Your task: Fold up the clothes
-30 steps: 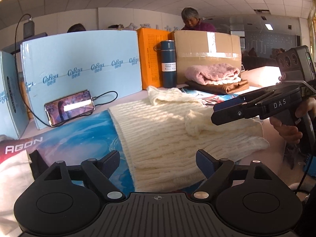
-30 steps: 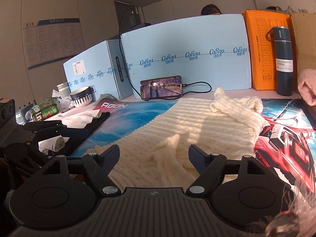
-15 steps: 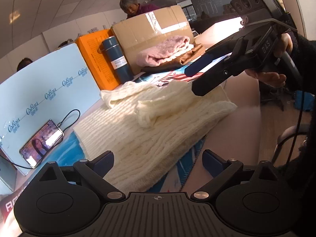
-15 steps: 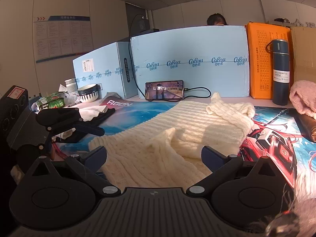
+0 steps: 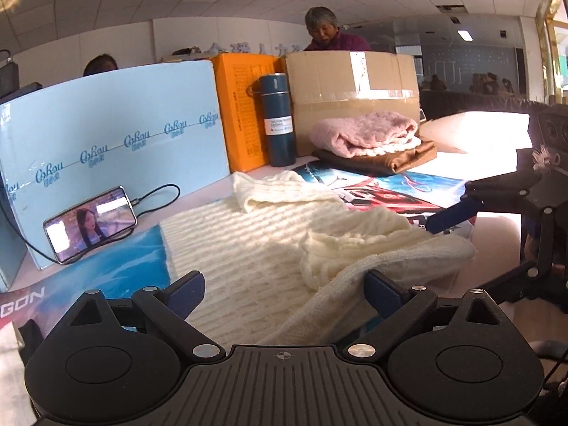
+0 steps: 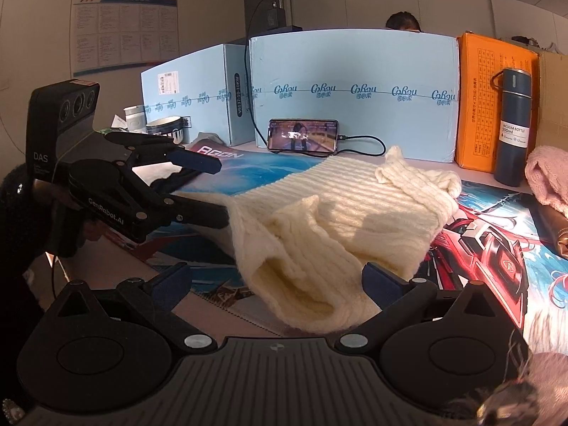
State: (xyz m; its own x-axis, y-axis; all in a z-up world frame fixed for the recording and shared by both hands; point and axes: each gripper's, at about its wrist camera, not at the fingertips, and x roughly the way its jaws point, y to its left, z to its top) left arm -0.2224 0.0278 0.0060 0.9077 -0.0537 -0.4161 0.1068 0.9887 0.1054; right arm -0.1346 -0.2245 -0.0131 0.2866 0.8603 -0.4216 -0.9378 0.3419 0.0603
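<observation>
Sweater (image 6: 340, 209), cream and chunky-ribbed, lies across the printed mat (image 6: 497, 259) on the table, its near corner hanging over the front edge toward both cameras. One sleeve is folded back over the body, and a cuffed end bunches up at the far side near the flask (image 6: 514, 127).

Left gripper (image 5: 284, 287) sits low at the near hem with its jaws spread wide; knit lies in the gap between the blue pads (image 5: 188, 289), but nothing is pinched. From the right wrist view that same tool comes in from the left side, its lower finger tip right at the sweater's left edge, upper finger clear above it.

Right gripper (image 6: 277, 284) is also wide open, the loose cream corner drooping between its fingers and resting near the right one, with no squeeze on it. In the left wrist view it shows at the right edge, one blue pad touching or just over the sweater's right side, which of the two I cannot tell.

Behind the sweater, a phone (image 6: 302, 134) leans against a pale blue box (image 6: 355, 67), screen lit, cable trailing off to the right. An orange box (image 6: 475, 106) stands beside the blue one, the flask in front of it. Further right, a pink knit (image 5: 365, 131) sits folded on a brown garment (image 5: 390, 158) before a cardboard carton (image 5: 351, 85). A person (image 5: 323, 32) is behind that carton.
</observation>
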